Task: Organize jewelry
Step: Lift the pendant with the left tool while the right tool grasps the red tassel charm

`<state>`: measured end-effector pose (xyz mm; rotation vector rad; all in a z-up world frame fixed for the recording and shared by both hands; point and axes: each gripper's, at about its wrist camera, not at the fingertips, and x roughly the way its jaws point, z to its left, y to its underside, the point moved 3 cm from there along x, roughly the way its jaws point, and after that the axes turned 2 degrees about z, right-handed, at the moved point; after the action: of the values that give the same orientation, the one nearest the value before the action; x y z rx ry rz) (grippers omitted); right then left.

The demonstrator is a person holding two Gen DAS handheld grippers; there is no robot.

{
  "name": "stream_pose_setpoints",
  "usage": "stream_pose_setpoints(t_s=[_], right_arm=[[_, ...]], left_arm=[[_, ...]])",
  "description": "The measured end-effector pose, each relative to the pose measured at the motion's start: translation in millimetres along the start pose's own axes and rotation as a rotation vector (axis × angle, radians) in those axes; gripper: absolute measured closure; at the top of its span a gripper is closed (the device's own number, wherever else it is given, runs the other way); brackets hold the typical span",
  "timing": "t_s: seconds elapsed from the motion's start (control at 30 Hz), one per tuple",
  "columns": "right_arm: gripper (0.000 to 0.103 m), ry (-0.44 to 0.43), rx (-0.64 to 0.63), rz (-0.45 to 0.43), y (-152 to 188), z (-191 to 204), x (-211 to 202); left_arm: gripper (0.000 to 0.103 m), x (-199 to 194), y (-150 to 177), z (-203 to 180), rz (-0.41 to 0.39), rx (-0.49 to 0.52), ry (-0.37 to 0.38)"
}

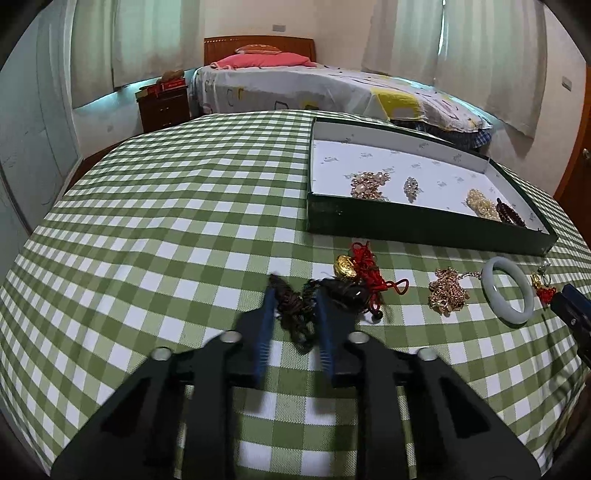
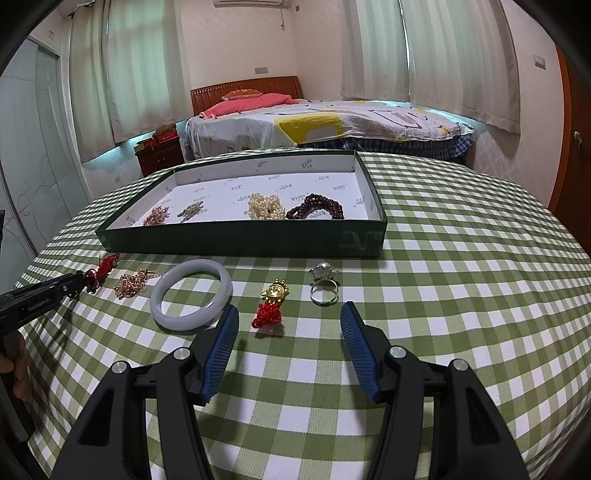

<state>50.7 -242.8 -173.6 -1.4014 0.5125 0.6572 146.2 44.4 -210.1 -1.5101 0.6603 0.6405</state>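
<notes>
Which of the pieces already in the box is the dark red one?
The bead bracelet at the box's right end, beside the pearl cluster. The other three pieces are pale or gold-toned.

The location was a bedroom in a private home. A made bed [image 2: 325,122] with a wooden headboard [image 2: 245,90] and a pink pillow [image 2: 251,100] stood against the far wall. A dark nightstand [image 2: 159,157] sat beside it. Pale curtains [image 2: 454,55] covered the windows, and an air conditioner [image 2: 247,3] was mounted high. The foreground table carried a green checked tablecloth [image 2: 461,258].
</notes>
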Motion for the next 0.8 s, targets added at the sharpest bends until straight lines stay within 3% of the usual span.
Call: stream_pose_setpoints(t_s=[0.17, 0.63, 0.8], right_arm=[[0.046, 0.000, 0.000, 0.001, 0, 0, 0], [0.047, -0.001, -0.016, 0.008, -8, 3, 5], [0.061, -0.015, -0.047, 0.030, -12, 11, 13]], left_arm=[[0.092, 1, -1, 1, -0.007, -0.013, 0.024], [0.092, -16, -3, -5, -0.047, -0.012, 0.059], [0.092, -17, -3, -4, -0.047, -0.018, 0.057]])
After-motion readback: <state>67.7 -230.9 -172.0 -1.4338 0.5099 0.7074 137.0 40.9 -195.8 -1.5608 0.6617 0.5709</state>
